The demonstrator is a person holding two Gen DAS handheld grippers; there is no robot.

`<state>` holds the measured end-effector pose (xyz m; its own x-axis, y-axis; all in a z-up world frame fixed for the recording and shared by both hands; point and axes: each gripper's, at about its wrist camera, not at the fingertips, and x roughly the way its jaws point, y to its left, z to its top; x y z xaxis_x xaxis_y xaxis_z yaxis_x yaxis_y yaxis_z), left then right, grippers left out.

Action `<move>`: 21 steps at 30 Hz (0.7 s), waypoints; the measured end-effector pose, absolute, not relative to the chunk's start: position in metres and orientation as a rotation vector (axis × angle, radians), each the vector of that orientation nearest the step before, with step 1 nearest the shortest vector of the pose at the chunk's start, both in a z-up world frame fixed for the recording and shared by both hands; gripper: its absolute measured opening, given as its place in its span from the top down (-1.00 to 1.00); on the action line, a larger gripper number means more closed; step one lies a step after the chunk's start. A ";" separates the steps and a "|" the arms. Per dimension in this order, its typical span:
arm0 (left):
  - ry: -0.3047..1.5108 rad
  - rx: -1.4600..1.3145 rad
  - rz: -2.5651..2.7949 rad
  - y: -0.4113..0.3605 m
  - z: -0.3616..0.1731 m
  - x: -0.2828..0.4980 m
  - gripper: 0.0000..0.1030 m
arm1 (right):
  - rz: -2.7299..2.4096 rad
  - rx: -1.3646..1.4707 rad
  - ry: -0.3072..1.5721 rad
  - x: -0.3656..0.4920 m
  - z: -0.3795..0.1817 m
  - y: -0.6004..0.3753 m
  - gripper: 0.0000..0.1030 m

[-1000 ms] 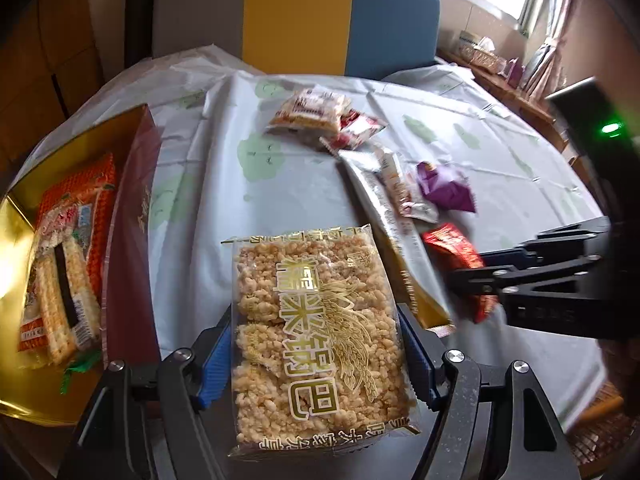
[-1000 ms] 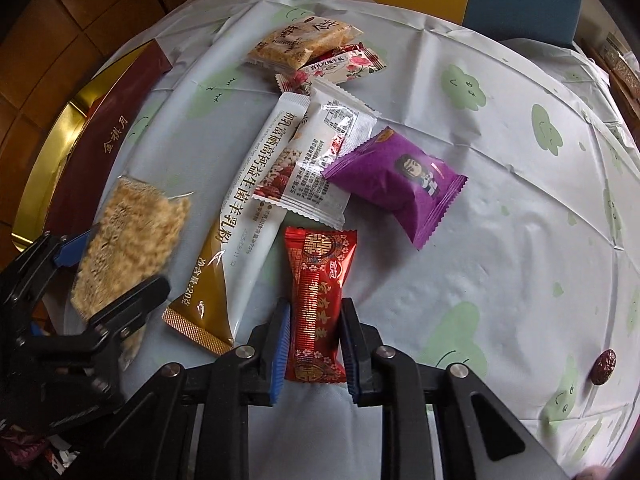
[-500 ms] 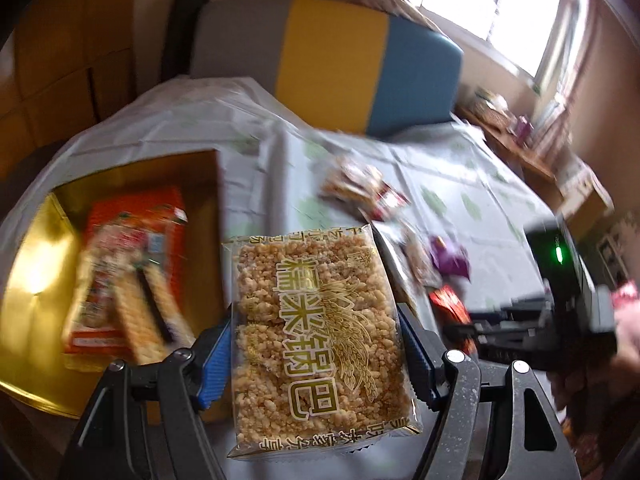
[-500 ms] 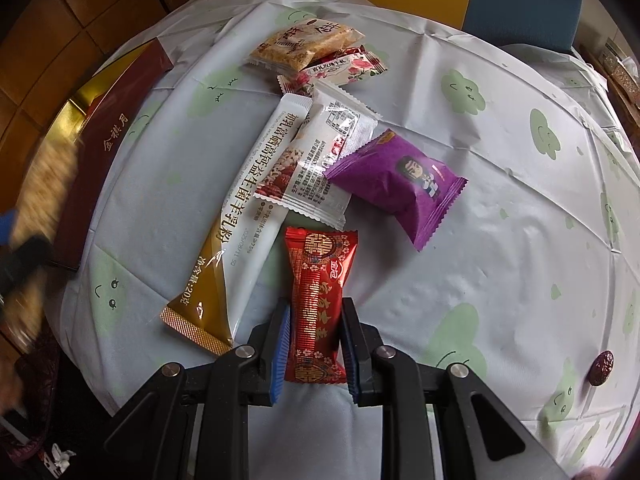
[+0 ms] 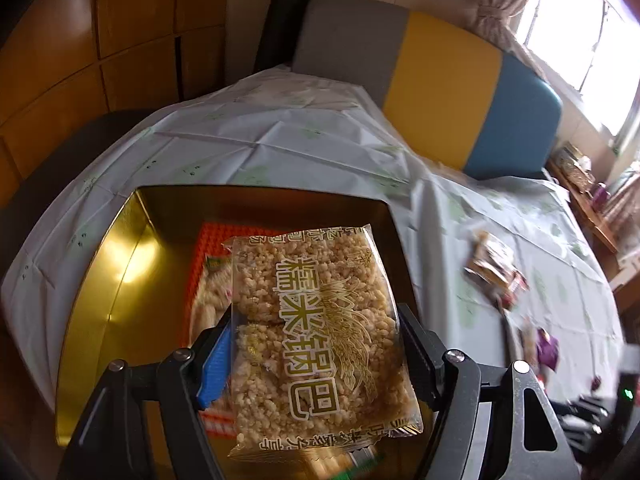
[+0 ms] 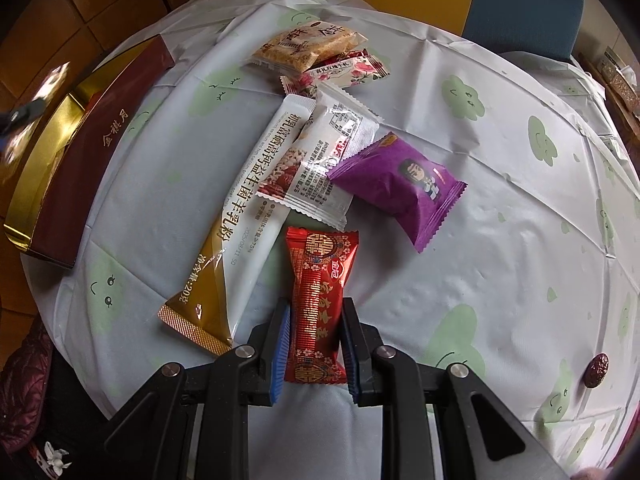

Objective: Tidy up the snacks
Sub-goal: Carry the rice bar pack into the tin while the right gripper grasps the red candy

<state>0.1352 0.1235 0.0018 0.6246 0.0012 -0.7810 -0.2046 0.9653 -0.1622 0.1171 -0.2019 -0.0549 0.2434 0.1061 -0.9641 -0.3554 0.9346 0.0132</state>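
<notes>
Round desk with a pale cloth covered in little green smiley clouds, wood panelling on one side and a grey, yellow and blue chair back behind it. Nearest in the right wrist view, the right tongs are pinching a red candy wrapper by its lower end, blue pads tight on both sides, the wrapper lying flat on the cloth. Just left of it is a long white and gold sachet, with a white snack bar pack overlapping its upper part and a purple pouch just to the right of that. Further back there's a rice cracker packet resting partly on a rose-print wrapper. A lone red date sits well apart at the right edge. On the left edge of the desk is the gold box with its maroon outer wall. Over in the left wrist view, the left tongs are spread wide but clamped on a clear pack of puffed rice cakes, held up over that gold box. Under the pack, inside the box, an orange packet is already lying there. The loose snacks further back on the cloth are blurry in this view.
</notes>
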 end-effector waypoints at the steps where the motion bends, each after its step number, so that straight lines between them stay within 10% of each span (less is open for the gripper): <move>1: 0.896 -0.246 0.124 0.126 -0.001 0.142 -0.43 | 0.318 -0.227 1.290 0.117 -0.055 -0.202 0.54; 21: 0.886 -0.253 0.168 0.115 -0.013 0.118 -0.53 | 0.321 -0.244 1.286 0.117 -0.055 -0.201 0.54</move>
